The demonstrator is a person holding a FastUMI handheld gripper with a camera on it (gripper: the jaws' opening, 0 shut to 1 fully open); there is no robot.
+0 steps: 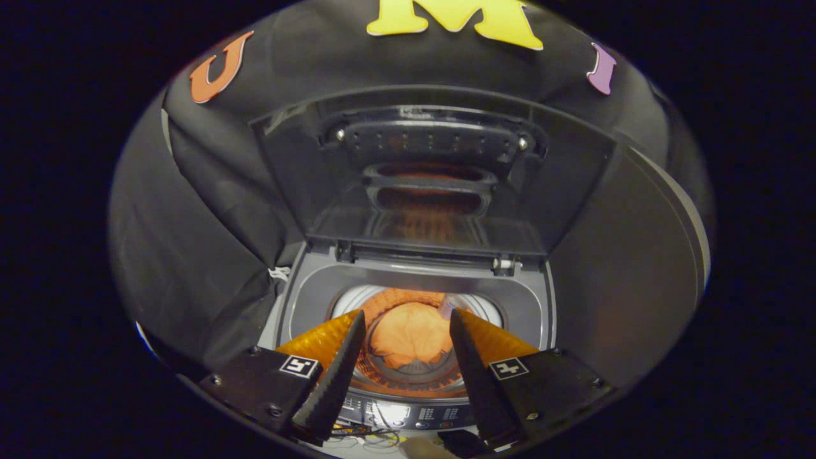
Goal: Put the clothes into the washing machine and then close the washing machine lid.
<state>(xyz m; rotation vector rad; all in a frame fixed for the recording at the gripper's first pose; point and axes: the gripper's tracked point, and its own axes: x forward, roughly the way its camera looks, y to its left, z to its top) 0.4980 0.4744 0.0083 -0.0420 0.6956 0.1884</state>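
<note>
An orange garment (409, 335) lies bunched at the bottom of the washing machine's drum (408, 376). The grey top deck (309, 296) rings the round opening. The dark see-through lid (427, 178) stands upright on its hinges at the back of the machine. My gripper (408, 317) hovers above the front of the opening, open, with nothing between its fingers. The garment shows through the gap, below and just beyond the fingertips (358, 319).
The machine's control panel (408, 414) with buttons runs along the front edge under the fingers. Black cloth walls (210, 210) close in on the left, the right and behind the lid. A white tie (279, 274) sits by the machine's left rear corner.
</note>
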